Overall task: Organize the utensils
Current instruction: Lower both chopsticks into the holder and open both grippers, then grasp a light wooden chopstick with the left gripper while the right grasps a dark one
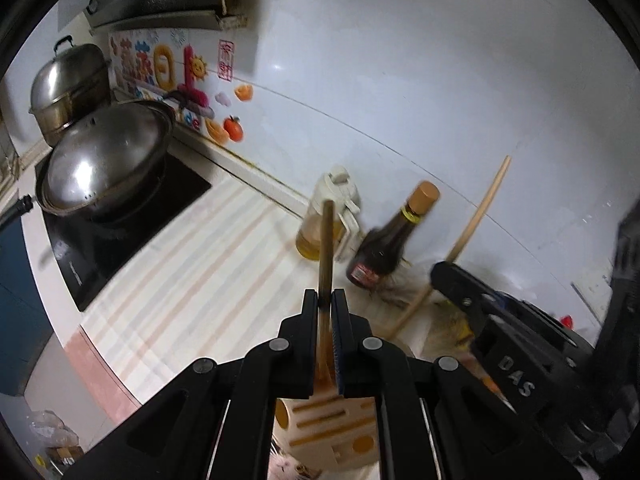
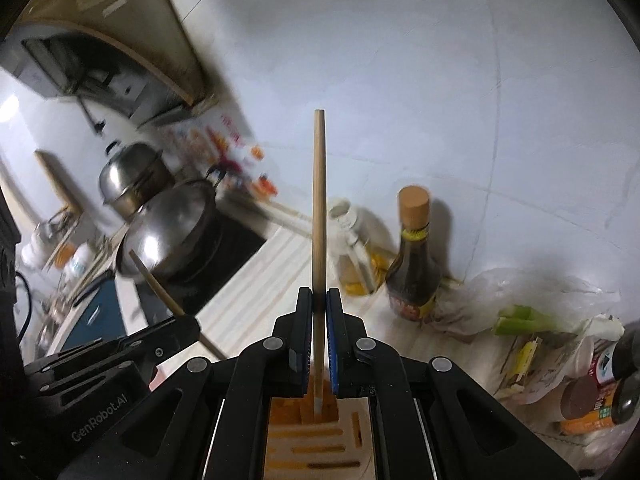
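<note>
Wooden, round and slim, one chopstick [image 1: 325,256] stands pinched in my left gripper [image 1: 325,300], another chopstick [image 2: 319,216] in my right gripper [image 2: 319,300] (both above the slotted holder [image 2: 316,436] below my fingers).

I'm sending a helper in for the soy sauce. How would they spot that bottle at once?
Go along the white wall to the counter's back edge, right of the stove. Two containers stand there together: a pale oil jug and the soy bottle on its right. The bottle is the dark brown one with a tan cap, a red label low down.
</note>
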